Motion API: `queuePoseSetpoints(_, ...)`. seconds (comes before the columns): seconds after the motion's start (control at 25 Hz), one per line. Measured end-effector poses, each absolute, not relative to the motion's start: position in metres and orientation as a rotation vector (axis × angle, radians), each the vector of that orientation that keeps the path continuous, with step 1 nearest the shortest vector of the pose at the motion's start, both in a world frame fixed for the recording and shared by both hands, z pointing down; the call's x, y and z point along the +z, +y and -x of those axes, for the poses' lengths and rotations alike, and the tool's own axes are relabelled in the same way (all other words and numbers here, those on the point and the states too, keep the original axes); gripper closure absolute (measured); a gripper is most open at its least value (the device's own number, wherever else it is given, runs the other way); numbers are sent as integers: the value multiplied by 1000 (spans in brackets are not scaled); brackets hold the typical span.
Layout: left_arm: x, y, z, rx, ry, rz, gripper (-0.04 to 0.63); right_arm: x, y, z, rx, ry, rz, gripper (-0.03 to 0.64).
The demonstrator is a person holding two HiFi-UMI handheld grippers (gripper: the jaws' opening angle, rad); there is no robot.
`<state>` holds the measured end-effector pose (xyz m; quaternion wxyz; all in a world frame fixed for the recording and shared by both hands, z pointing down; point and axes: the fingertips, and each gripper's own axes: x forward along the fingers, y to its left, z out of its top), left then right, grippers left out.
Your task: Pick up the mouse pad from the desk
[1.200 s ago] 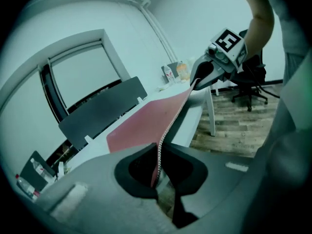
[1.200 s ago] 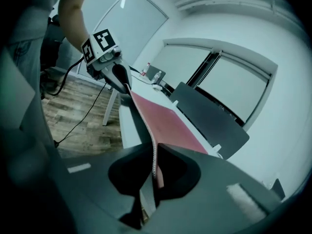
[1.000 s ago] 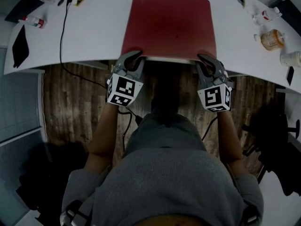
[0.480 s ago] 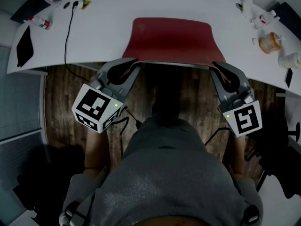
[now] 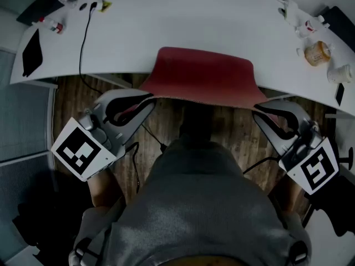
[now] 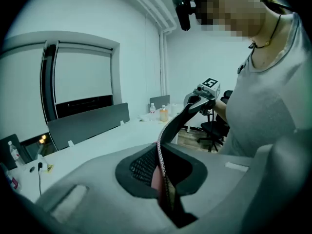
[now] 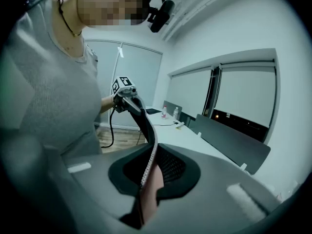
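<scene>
Grasping the red mouse pad (image 5: pixel 202 76) with both grippers, just at the near edge of the white desk (image 5: pixel 166 26). Pinching the pad's near left corner with the left gripper (image 5: pixel 145 102), jaws pressing together on the thin stitched rim. Pinching the near right corner with the right gripper (image 5: pixel 262 110) in the same way, jaws clamping tight on the rim. Holding the pad stretched and bending in a soft curve between the two, its near side out past the desk's near edge and above the wooden floor (image 5: pixel 72 110), its far side reaching over that same edge. Not being able to tell whether the far side is touching the desk top. Running across the desk's left part, a black cable (image 5: pixel 82 37). Standing near the desk's right end, an orange bottle (image 5: pixel 318 51).
</scene>
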<state>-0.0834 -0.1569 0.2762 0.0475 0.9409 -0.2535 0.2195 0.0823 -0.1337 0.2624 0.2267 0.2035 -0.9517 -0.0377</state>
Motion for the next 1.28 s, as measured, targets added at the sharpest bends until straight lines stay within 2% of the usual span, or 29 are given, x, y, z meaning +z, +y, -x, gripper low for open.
queuePoseSetpoints(0.6, 280, -95, 82, 799, -398, -2869, 574, 261, -80, -84, 23, -2615, -339, 598)
queuePoseSetpoints(1.28, 272, -70, 81, 851, -253, -2931, 575, 257, -60, -86, 43, -2616, -283, 598)
